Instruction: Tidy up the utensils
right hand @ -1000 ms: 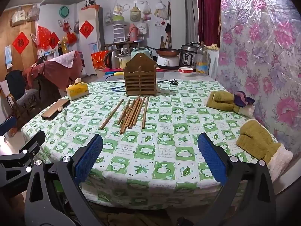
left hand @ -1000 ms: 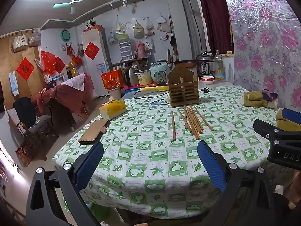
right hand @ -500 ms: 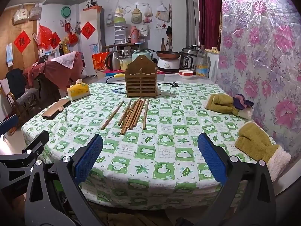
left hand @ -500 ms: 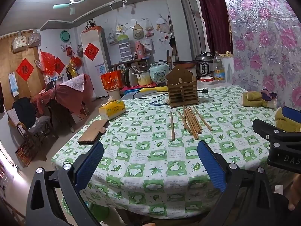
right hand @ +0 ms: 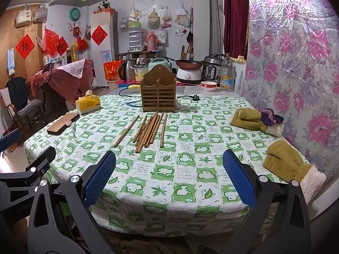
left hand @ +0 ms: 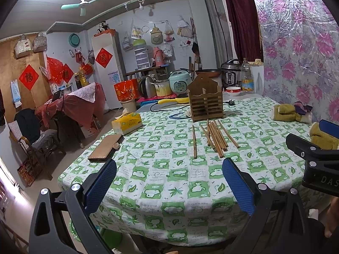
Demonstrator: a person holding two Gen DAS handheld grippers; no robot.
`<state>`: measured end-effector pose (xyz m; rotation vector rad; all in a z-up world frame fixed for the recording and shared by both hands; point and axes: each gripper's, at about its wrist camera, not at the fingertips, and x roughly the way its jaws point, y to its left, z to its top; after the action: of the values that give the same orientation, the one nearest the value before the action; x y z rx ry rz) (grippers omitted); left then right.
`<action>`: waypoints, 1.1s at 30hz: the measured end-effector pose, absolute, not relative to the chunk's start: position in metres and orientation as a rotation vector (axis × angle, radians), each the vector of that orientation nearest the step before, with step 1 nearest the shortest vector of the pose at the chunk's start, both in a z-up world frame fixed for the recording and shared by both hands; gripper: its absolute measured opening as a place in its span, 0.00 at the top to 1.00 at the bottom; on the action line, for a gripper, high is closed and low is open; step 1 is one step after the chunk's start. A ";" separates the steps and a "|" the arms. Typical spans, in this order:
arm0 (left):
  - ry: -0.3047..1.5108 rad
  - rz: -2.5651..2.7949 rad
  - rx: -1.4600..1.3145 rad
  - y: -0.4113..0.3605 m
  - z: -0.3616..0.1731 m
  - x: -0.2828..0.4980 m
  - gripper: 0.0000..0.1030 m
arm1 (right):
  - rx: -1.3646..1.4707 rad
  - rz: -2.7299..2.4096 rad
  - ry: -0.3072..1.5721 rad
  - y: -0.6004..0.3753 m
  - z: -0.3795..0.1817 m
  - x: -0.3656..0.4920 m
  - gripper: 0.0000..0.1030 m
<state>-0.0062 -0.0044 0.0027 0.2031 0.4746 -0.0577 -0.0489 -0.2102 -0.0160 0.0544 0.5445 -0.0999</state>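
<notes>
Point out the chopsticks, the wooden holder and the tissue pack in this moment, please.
chopsticks (right hand: 149, 130): right wrist view, middle of the bundle lying on the tablecloth.
wooden holder (right hand: 158, 97): right wrist view, its slatted front.
tissue pack (left hand: 127, 123): left wrist view, its yellow front face.

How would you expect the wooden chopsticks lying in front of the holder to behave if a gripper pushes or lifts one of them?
The chopsticks look thin, straight and wooden, so probably stiff and light. They lie bunched and overlapping on the tablecloth, so nudging one would likely shift its neighbours. Being slender, one may roll or pivot between the fingers if gripped off-centre.
</notes>
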 end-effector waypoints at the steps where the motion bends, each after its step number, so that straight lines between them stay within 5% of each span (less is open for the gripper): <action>1: 0.474 -0.057 0.204 -0.005 0.003 -0.006 0.05 | 0.055 -0.099 0.544 -0.211 -0.016 -0.048 0.06; 33: 0.474 -0.063 0.204 -0.001 0.001 -0.006 0.05 | 0.054 -0.100 0.535 -0.207 -0.011 -0.052 0.06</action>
<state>-0.0063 -0.0014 0.0009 0.2044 0.4741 -0.0628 -0.0519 -0.2070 -0.0113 0.0536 0.5353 -0.1001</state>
